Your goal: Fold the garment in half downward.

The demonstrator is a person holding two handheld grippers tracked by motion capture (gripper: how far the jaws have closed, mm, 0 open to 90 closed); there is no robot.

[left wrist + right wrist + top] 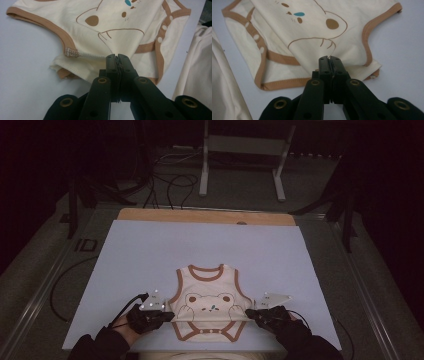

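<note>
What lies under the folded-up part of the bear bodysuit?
Under the bodysuit's folded-up layer lies its own snap-button crotch flap, then the pale blue table cover. Both claws, left and right, pinch the fold's ends. Anything between the layers is covered.

The cream baby bodysuit (209, 307) lies face up on the near part of the table (150, 250), neck opening toward the far edge, brown trim running round the neck, the armholes and the leg openings. On its chest sits a bear face drawn in brown outline, with round ears, a small teal spot by the nose and paws below; a row of white snaps (164, 27) crosses the crotch flap. The fabric is doubled over into a fold across its lower part, under the bear, and the snap end peeks out nearest the person.
</note>
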